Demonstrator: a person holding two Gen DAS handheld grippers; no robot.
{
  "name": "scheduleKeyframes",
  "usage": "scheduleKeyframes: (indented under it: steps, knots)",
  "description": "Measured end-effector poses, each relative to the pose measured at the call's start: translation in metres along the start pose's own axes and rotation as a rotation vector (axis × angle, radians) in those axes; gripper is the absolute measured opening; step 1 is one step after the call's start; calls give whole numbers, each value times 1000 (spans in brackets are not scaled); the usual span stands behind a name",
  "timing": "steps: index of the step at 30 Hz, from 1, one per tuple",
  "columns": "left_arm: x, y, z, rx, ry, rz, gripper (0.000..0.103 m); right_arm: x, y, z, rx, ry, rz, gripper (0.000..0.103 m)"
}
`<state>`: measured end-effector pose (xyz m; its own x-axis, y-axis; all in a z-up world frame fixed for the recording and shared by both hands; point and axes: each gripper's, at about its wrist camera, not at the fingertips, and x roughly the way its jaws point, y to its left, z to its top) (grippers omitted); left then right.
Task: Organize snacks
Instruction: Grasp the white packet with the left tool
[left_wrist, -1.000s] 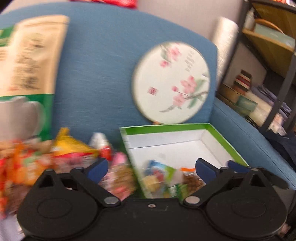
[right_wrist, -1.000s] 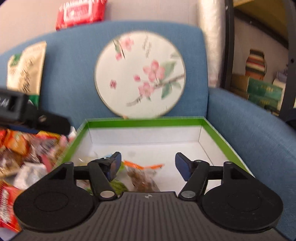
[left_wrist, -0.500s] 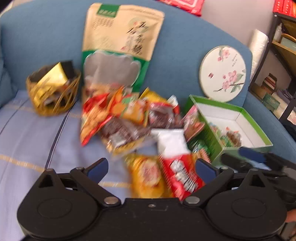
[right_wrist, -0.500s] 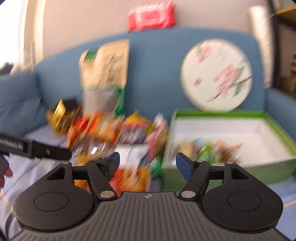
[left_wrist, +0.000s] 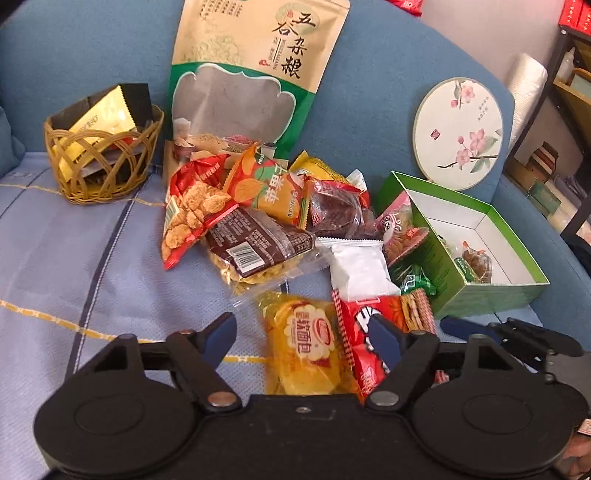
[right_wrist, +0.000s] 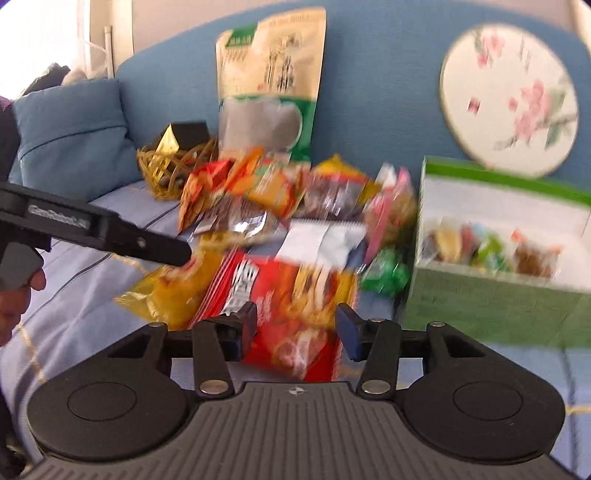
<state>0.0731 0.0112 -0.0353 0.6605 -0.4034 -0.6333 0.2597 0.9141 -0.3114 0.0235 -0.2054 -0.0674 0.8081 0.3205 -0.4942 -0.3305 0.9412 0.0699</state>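
A pile of snack packets (left_wrist: 266, 221) lies on the sofa seat. A yellow bread packet (left_wrist: 306, 343) and a red packet (left_wrist: 365, 332) lie nearest me. A green box (left_wrist: 476, 291) with several small snacks inside stands right of the pile; it also shows in the right wrist view (right_wrist: 498, 295). My left gripper (left_wrist: 303, 336) is open and empty, above the yellow and red packets. My right gripper (right_wrist: 295, 325) is open and empty, over the red packet (right_wrist: 288, 295). The left gripper's finger (right_wrist: 147, 247) reaches in from the left of the right wrist view.
A wicker basket (left_wrist: 103, 155) with gold sachets sits at the back left. A tall grain pouch (left_wrist: 251, 74) and a round floral fan (left_wrist: 458, 133) lean on the blue sofa back (left_wrist: 369, 92). A shelf unit (left_wrist: 569, 110) stands at the right.
Both grippers have pulled back from over the green box and swung left; the snack pile now fills both views. Both stay open and empty.
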Motion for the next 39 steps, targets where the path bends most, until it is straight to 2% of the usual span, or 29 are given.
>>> scheduleKeyframes:
  steps: [3,8,9,10,13,17,19,20,22,23,25,30,39]
  knots:
    - [6,-9,11,10,-7,-49,103,2,-10,5,73,-33,6,81]
    - [30,-31,28,38,-6,-78,103,22,-19,7,122,-19,-65,82]
    - [36,-34,30,34,1,-79,103,27,-21,6,132,10,-56,83]
    - [42,-36,32,31,12,-81,103,30,-22,5,152,51,-13,83]
    - [58,-45,36,41,35,-85,103,19,-19,4,161,71,95,74]
    - [82,-60,37,95,59,-44,103,4,-29,8,198,0,8,76]
    - [96,-65,34,127,69,-14,97,4,-34,9,222,-1,-23,76]
    - [102,-65,33,127,82,-5,92,4,-35,8,236,0,-36,76]
    - [113,-61,31,101,108,-5,93,5,-35,6,234,11,-63,76]
    - [116,-57,30,81,110,-9,90,6,-34,5,221,17,-85,76]
    - [113,-48,28,51,109,-36,86,7,-31,5,199,16,-115,76]
    - [88,-37,21,78,133,-39,82,9,-29,8,193,15,-140,74]
    - [62,-7,19,-23,138,-41,83,13,-21,7,150,28,-98,74]
